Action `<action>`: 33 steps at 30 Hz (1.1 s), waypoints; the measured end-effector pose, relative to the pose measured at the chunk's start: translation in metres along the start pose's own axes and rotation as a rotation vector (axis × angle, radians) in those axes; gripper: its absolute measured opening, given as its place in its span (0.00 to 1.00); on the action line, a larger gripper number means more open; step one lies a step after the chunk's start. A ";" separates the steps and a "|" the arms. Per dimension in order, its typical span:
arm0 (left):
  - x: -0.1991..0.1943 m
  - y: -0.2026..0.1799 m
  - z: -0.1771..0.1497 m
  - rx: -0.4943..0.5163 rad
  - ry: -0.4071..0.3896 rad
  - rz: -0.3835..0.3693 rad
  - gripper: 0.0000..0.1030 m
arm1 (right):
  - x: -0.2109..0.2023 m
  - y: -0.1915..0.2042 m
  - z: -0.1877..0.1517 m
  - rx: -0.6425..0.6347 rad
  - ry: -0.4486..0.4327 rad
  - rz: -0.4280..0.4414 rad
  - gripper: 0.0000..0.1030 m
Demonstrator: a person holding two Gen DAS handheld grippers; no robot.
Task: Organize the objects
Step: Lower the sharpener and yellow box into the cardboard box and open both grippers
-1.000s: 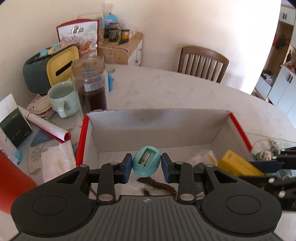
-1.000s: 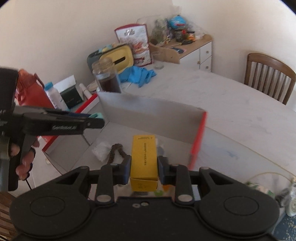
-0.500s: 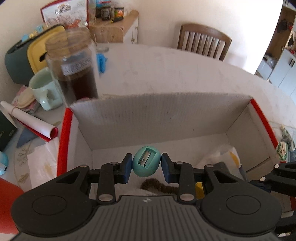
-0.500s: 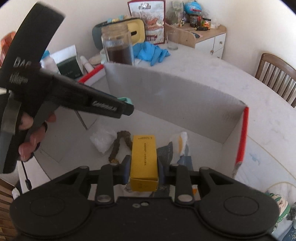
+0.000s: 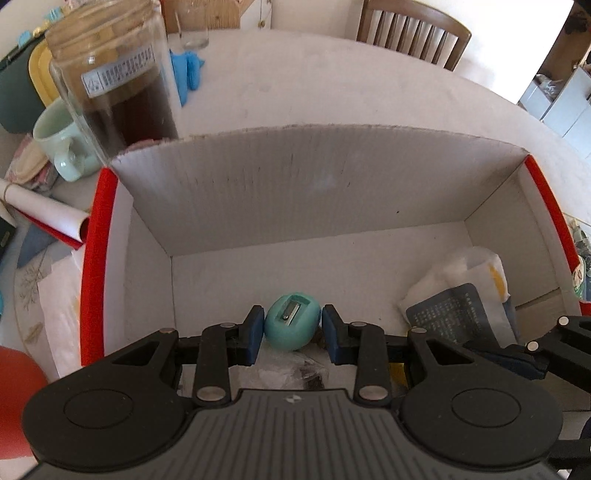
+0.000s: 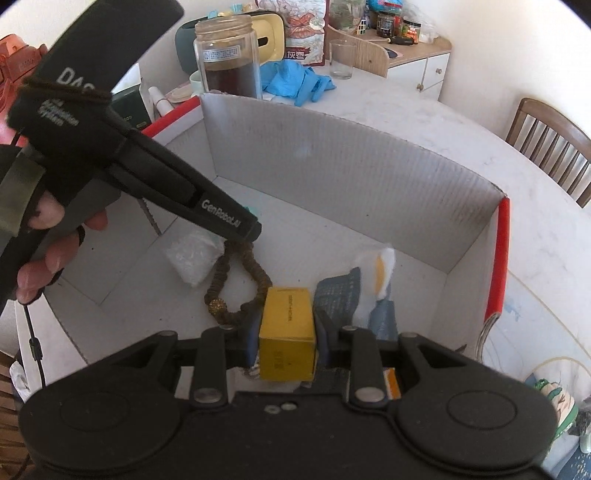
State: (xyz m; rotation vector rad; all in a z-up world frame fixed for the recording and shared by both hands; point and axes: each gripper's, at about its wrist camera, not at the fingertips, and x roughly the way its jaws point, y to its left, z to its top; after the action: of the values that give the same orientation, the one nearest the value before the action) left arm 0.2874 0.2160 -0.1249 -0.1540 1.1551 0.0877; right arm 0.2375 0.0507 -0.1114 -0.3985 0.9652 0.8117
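A white cardboard box with red edges [image 5: 332, 192] [image 6: 369, 177] lies open on the table. My left gripper [image 5: 293, 326] is shut on a teal egg-shaped pencil sharpener [image 5: 293, 325] low inside the box, near its floor. My right gripper [image 6: 287, 332] is shut on a small yellow carton [image 6: 287, 332], also down inside the box. In the right wrist view the left gripper [image 6: 243, 225] reaches in from the left, a hand [image 6: 48, 236] around its handle. A brown bead bracelet [image 6: 240, 284], a clear plastic bag [image 6: 192, 258] and a dark blue card [image 5: 454, 317] [image 6: 340, 291] lie on the box floor.
Beyond the box's far left corner stand a glass jar of dark liquid [image 5: 114, 77] and a pale green mug [image 5: 62, 140]. Blue gloves [image 6: 295, 83], an empty glass [image 6: 341, 59], a rolled paper [image 5: 40, 210] and a wooden chair [image 5: 410, 33] surround the table.
Both grippers have sunk deeper into the box and tilted further down, each still holding its object. The box walls now fill more of both views.
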 end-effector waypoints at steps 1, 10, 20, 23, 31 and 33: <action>0.000 -0.001 0.000 -0.002 0.003 0.002 0.32 | 0.000 0.000 0.000 0.001 -0.001 0.000 0.28; -0.005 0.000 0.003 -0.016 -0.012 0.021 0.51 | -0.019 -0.005 0.000 0.022 -0.041 0.034 0.30; -0.026 -0.010 -0.010 -0.017 -0.080 0.025 0.58 | -0.057 -0.025 -0.006 0.077 -0.107 0.069 0.34; -0.040 -0.014 -0.015 -0.016 -0.123 0.029 0.59 | -0.069 -0.033 -0.011 0.092 -0.129 0.074 0.37; -0.082 -0.034 -0.028 -0.025 -0.238 0.020 0.66 | -0.108 -0.047 -0.029 0.097 -0.199 0.104 0.47; -0.092 -0.042 -0.033 -0.034 -0.265 0.020 0.68 | -0.117 -0.051 -0.035 0.097 -0.215 0.109 0.51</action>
State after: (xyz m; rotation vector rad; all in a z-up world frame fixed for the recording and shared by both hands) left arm 0.2268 0.1701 -0.0509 -0.1558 0.8916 0.1412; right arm 0.2199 -0.0545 -0.0326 -0.1722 0.8263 0.8834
